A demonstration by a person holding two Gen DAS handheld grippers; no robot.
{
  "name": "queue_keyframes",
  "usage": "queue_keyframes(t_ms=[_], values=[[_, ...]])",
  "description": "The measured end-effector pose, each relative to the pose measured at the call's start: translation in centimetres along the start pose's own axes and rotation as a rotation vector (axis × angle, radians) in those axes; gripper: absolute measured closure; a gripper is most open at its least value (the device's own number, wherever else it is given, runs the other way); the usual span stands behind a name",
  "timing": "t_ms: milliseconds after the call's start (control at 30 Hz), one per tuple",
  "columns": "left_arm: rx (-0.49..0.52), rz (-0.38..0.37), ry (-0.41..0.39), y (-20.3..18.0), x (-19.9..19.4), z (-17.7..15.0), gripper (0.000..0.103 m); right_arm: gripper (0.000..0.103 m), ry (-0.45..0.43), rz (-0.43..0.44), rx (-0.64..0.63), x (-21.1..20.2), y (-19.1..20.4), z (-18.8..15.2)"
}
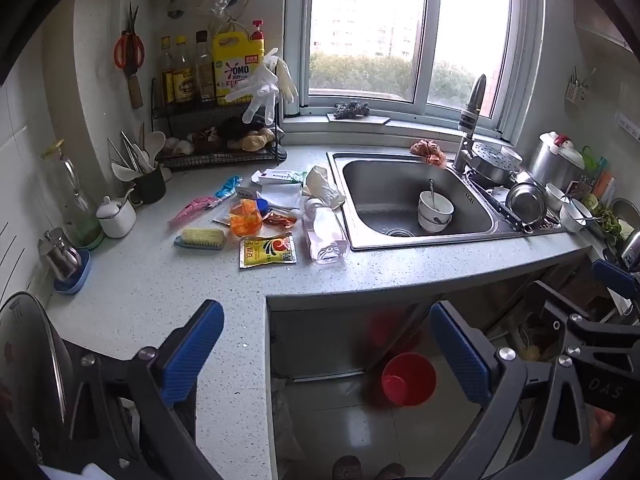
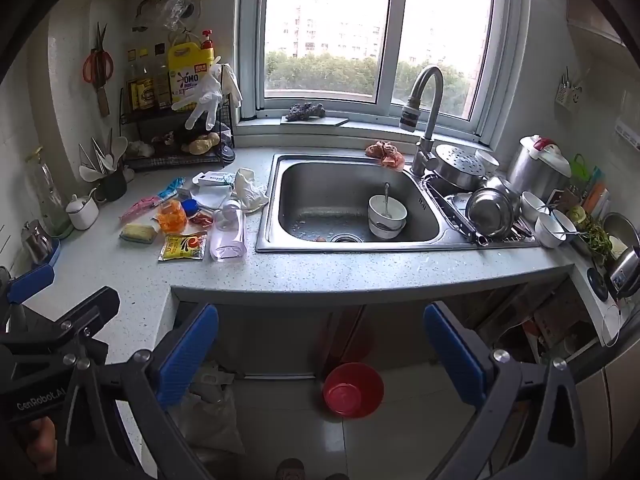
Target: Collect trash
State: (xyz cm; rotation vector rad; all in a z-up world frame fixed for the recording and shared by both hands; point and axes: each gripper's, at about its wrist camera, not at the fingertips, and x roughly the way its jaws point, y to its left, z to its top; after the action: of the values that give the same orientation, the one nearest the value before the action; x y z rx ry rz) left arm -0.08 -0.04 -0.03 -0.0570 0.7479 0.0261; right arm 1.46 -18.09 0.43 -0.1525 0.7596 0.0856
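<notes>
A heap of trash lies on the grey counter (image 1: 160, 292) left of the sink: a yellow sachet (image 1: 267, 251), a clear plastic bottle on its side (image 1: 326, 236), an orange wrapper (image 1: 246, 218), a pink wrapper (image 1: 192, 206), a blue wrapper (image 1: 228, 186), a white box (image 1: 276, 176) and a crumpled glove (image 1: 322, 188). The same heap shows in the right wrist view, with the sachet (image 2: 183, 247) and bottle (image 2: 230, 236). My left gripper (image 1: 326, 354) is open and empty, near the counter's front edge. My right gripper (image 2: 322, 354) is open and empty, lower, in front of the counter.
The steel sink (image 2: 424, 200) holds stacked bowls (image 2: 386, 216). A dish rack with pots (image 2: 492, 204) stands at the right. A spice rack (image 1: 216, 128), utensil cup (image 1: 150, 184) and scrub brush (image 1: 200, 238) are at the left. A red bucket (image 2: 352, 390) stands on the floor.
</notes>
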Motion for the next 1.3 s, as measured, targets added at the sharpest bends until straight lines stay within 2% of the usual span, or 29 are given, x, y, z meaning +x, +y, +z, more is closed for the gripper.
queue_keyframes(t_ms=[33, 400, 1300], values=[[-0.005, -0.019, 0.011, 0.14, 0.06, 0.05, 0.000, 0.000, 0.002, 0.001, 0.000, 0.01, 0.08, -0.05], [0.021, -0.014, 0.011, 0.14, -0.14, 0.30, 0.000, 0.000, 0.019, -0.002, -0.002, -0.21, -0.16, -0.04], [0.015, -0.006, 0.023, -0.37, 0.49, -0.14, 0.000, 0.000, 0.036, 0.007, -0.002, 0.20, -0.25, -0.34]])
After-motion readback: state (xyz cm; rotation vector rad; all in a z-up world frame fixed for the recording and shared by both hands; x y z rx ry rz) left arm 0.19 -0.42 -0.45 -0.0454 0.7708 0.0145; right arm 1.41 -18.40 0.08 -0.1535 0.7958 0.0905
